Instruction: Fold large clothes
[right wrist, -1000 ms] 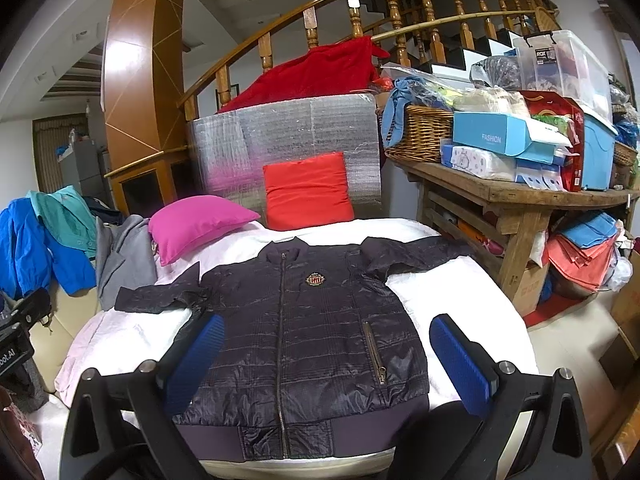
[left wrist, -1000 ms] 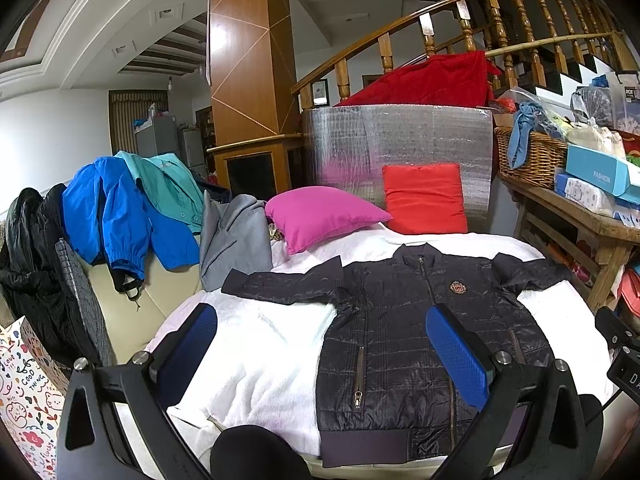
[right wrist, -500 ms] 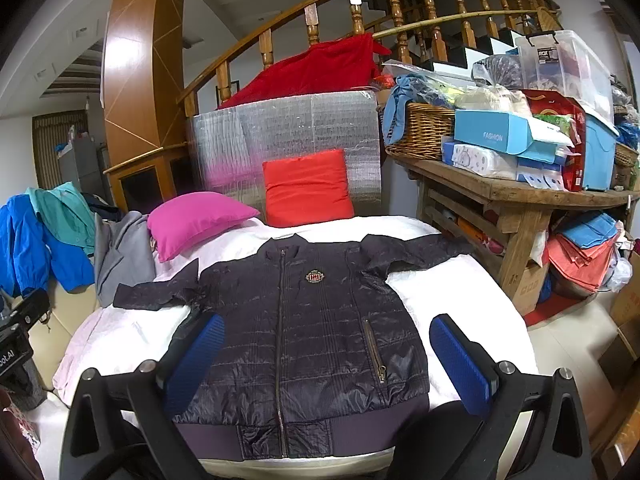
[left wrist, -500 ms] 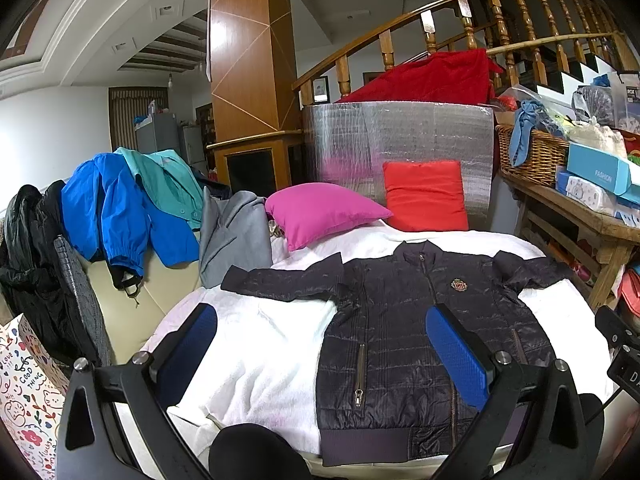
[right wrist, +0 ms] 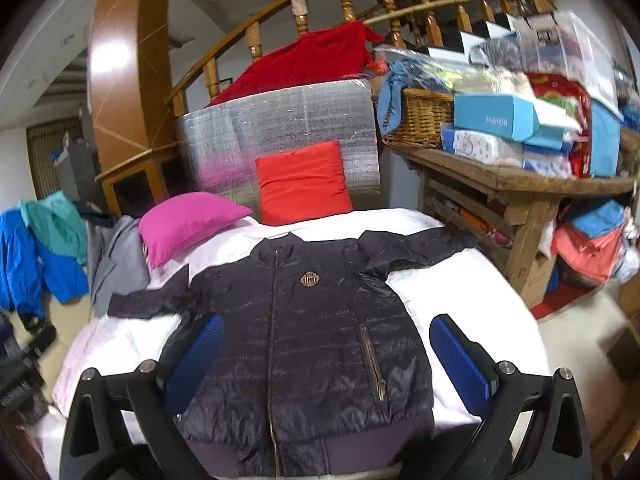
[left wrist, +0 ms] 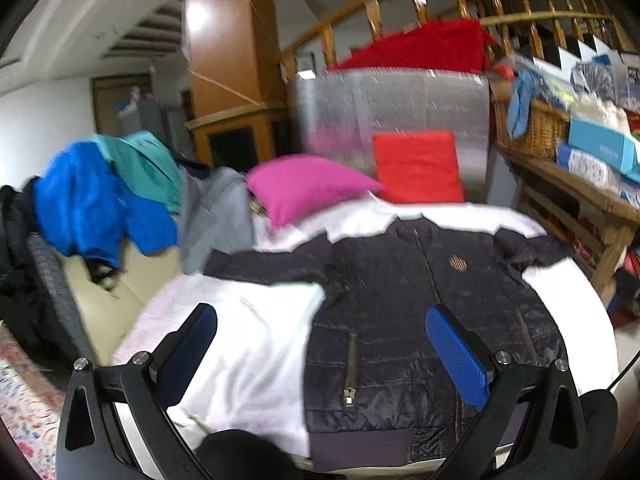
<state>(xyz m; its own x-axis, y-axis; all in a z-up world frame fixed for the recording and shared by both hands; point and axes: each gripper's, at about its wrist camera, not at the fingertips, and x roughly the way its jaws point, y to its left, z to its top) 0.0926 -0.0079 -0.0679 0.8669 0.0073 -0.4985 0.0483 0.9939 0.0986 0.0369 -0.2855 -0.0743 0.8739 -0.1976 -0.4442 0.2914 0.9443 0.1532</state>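
Note:
A dark quilted jacket (left wrist: 400,300) lies flat, front up and zipped, on a white-covered round table (left wrist: 248,340), both sleeves spread out; it also shows in the right wrist view (right wrist: 312,328). My left gripper (left wrist: 320,344) is open and empty, held above the jacket's lower left side near the hem. My right gripper (right wrist: 326,354) is open and empty above the jacket's lower half, its blue pads (right wrist: 460,360) straddling the body. Neither gripper touches the cloth.
A pink pillow (left wrist: 304,184) and a red pillow (left wrist: 416,168) sit at the table's far side against a silver panel (left wrist: 392,104). Blue, teal and grey clothes (left wrist: 92,204) hang at the left. A cluttered wooden bench (right wrist: 516,180) stands at the right.
Both grippers have moved forward over the table and tilted down a little; the jacket looks nearer and the views are blurred. Both stay open. The jacket has not moved.

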